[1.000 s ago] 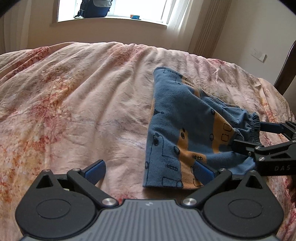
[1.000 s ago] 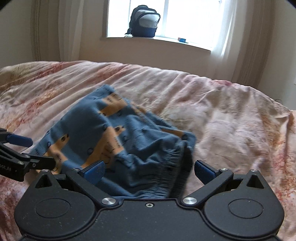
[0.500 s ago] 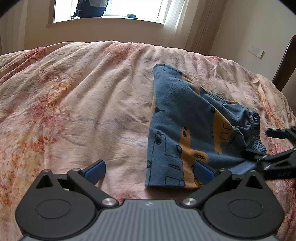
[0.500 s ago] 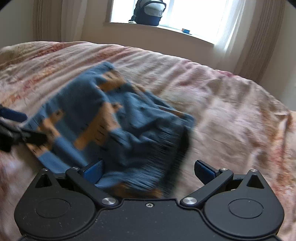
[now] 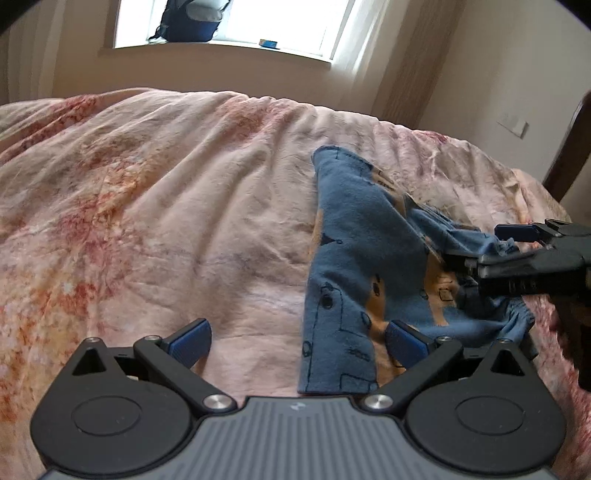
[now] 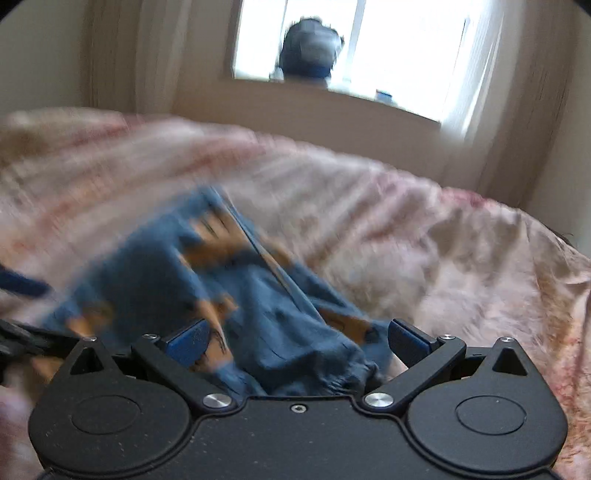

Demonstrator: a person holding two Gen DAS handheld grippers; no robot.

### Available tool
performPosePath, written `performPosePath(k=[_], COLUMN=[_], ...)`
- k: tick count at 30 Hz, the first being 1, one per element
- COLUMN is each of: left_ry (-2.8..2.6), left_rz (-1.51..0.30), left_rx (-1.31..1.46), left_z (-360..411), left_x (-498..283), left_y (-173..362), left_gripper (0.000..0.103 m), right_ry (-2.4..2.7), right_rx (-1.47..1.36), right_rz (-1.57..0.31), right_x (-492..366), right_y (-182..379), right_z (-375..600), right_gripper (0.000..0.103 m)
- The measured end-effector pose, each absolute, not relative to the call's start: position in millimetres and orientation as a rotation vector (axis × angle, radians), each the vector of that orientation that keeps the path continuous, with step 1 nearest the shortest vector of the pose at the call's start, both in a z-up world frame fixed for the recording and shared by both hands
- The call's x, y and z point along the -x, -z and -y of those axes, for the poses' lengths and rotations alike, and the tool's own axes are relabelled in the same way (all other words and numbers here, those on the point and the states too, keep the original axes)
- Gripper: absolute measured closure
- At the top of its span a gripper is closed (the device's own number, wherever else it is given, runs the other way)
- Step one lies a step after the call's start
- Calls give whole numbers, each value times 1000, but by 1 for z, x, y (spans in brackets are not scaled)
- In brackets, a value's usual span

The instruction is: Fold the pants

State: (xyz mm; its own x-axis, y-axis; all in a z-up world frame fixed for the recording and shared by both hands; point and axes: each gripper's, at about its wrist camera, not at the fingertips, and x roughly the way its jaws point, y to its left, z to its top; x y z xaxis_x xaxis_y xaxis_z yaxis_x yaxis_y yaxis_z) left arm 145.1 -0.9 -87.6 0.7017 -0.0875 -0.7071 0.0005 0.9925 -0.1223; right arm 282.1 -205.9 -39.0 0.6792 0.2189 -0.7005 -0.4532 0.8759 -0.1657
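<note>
Small blue pants [image 5: 354, 266] with an orange print lie folded on the pink bedspread [image 5: 147, 221], the gathered waistband toward the right. My left gripper [image 5: 299, 336] is open and low over the bed. Its right finger rests over the pants' near left corner, and nothing is held. My right gripper [image 5: 476, 245] reaches in from the right, open, over the bunched waistband. In the blurred right wrist view, the pants [image 6: 258, 314] fill the gap of the right gripper [image 6: 297, 338], with waistband cloth between its open jaws. A blue pad [image 6: 22, 286] of the left gripper shows at the left edge.
The bedspread stretches wide to the left of the pants. A backpack [image 5: 192, 22] sits on the windowsill behind the bed. Dark wooden furniture [image 5: 569, 147] stands at the bed's right side, near a wall switch [image 5: 513, 125].
My right gripper has pushed forward over the waistband, bunching it, and its view is motion-blurred. The left gripper has stayed open near the pants' corner, its view tilted slightly upward.
</note>
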Motion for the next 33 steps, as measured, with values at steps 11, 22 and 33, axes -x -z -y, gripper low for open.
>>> performPosePath(k=[11, 22, 33], left_ry=[115, 214, 185], left_rz=[-767, -644, -631], left_rx=[193, 148, 151], left_z=[-6, 10, 12], left_x=[-142, -130, -150], left_y=[82, 65, 72], left_gripper=[9, 86, 85], right_ry=[-517, -509, -493], right_rx=[-119, 21, 37], right_rz=[-860, -735, -650], right_x=[-310, -292, -312], right_y=[54, 21, 7], right_z=[268, 249, 242], right_gripper=[28, 82, 82])
